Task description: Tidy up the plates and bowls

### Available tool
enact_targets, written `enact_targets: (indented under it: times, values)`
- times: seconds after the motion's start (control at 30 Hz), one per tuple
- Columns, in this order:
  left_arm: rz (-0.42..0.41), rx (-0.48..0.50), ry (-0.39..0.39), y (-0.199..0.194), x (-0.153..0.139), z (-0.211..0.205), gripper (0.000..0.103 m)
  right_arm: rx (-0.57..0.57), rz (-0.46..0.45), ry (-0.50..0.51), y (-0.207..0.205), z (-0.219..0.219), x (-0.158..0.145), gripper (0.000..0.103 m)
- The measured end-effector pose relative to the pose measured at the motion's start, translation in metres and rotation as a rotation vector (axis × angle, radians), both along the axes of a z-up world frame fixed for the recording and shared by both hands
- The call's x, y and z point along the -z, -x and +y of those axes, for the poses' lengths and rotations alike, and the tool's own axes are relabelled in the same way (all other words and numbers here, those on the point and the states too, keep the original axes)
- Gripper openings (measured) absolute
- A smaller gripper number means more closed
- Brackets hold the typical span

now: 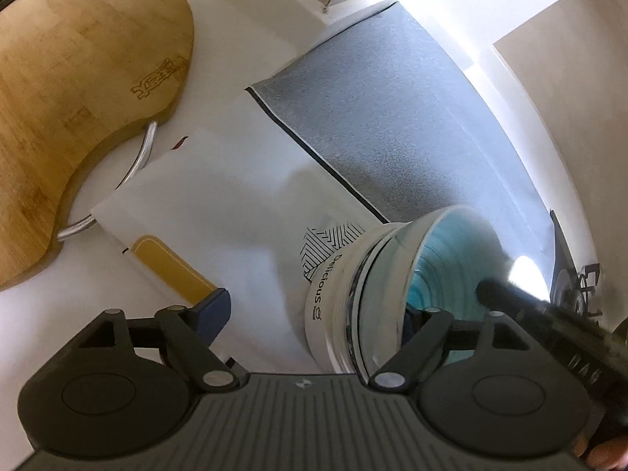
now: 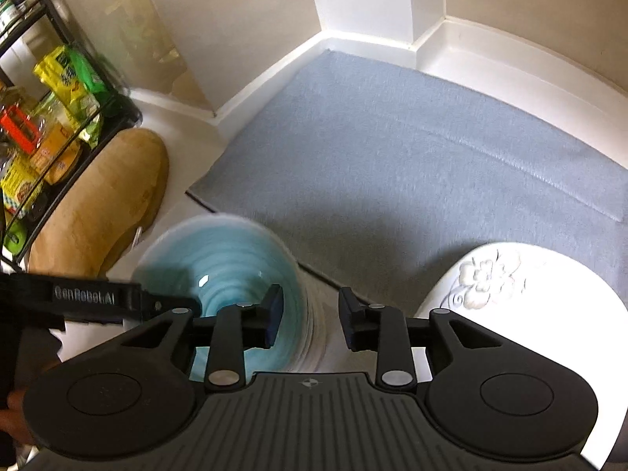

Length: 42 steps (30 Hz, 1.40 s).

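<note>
A bowl with a teal ringed inside [image 1: 439, 259] [image 2: 219, 267] sits nested in a white bowl marked "Delicious" [image 1: 329, 306] on the white counter. My left gripper [image 1: 314, 314] is open wide: one finger is outside the stack, the other inside the teal bowl, and neither pad touches it. My right gripper [image 2: 310, 316] straddles the teal bowl's near rim, with one pad inside, one outside and a gap on each side, so it is open. A white plate with a raised flower [image 2: 510, 294] lies on the grey mat [image 2: 392, 157] to the right.
A wooden cutting board [image 1: 78, 98] [image 2: 98, 216] with a metal handle lies left of the bowls. A black wire rack of packets [image 2: 47, 117] stands far left. A white sheet [image 1: 216, 196] lies under the stack. Walls close the mat's far side. A hob edge [image 1: 577, 274] shows at right.
</note>
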<state>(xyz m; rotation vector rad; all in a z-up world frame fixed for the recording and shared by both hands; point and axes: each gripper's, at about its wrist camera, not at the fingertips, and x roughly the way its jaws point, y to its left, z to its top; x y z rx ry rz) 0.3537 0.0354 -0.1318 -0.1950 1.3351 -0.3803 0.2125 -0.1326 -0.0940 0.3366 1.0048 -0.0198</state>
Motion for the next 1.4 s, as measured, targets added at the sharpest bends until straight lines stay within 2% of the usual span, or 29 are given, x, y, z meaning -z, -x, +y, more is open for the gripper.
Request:
enact_targets:
  times: [0.17,0.23,0.3,0.47,0.67,0.93,1.4]
  values:
    - [0.004,-0.001,-0.011,-0.001,0.001,-0.003,0.091,-0.028,-0.037,0.001,-0.019,0.002,-0.003,0.041]
    - [0.003,0.003,-0.015,0.000,0.002,-0.004,0.093,-0.054,-0.049,0.016,-0.030,0.004,-0.003,0.050]
    - [0.010,0.000,-0.014,-0.001,0.003,-0.005,0.095,-0.093,-0.031,0.004,-0.041,0.007,0.002,0.053]
    - [-0.004,0.017,-0.017,0.001,0.008,-0.010,0.102,-0.091,0.017,0.005,-0.047,0.012,0.017,0.053]
    - [0.002,0.017,-0.014,0.001,0.006,-0.008,0.102,-0.055,0.011,-0.042,-0.031,0.002,0.017,0.055]
    - [-0.008,0.027,-0.035,-0.004,-0.001,-0.012,0.102,0.020,0.064,-0.127,-0.002,-0.012,0.024,0.057]
    - [-0.068,0.075,-0.075,-0.006,-0.013,-0.018,0.102,-0.012,0.105,-0.194,0.009,-0.007,0.030,0.058]
